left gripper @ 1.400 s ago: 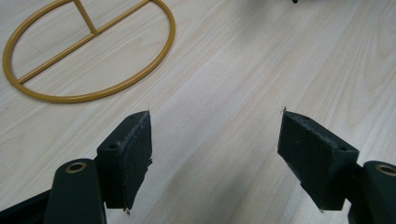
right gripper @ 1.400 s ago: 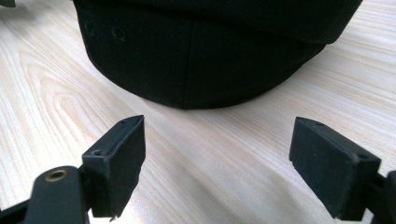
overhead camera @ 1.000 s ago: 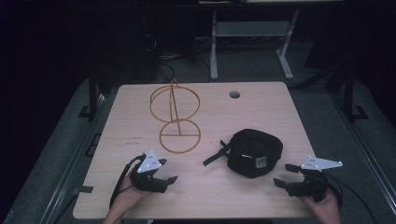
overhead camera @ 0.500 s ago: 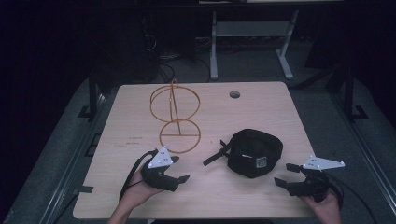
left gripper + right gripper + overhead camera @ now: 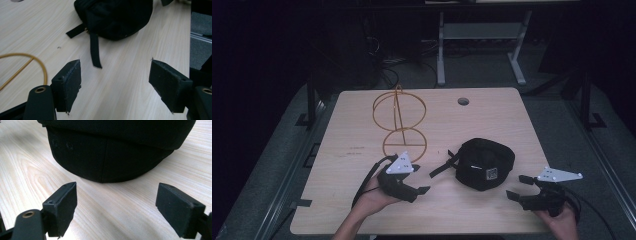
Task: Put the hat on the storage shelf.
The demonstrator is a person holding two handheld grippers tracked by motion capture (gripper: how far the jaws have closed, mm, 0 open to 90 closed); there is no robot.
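Note:
A black cap (image 5: 485,162) lies on the wooden table (image 5: 512,120), right of centre, its two back straps (image 5: 443,167) trailing left. In the left gripper view the cap (image 5: 117,15) is ahead with one strap (image 5: 95,51) pointing at the jaws. My left gripper (image 5: 419,179) is open just left of the straps, empty (image 5: 115,86). My right gripper (image 5: 518,187) is open to the cap's right, near the front edge, holding nothing. Its own view puts the cap (image 5: 112,155) close ahead of the open gripper (image 5: 116,206).
An orange wire stand (image 5: 400,122) with two rings stands left of centre, just behind the left gripper; its base ring (image 5: 30,65) lies by the left jaw. A round cable hole (image 5: 463,101) sits at the back. Table edges drop to dark floor on every side.
The left gripper has moved right and forward, from the front-left of the table to just beside the cap's straps. The right gripper and the cap have stayed put.

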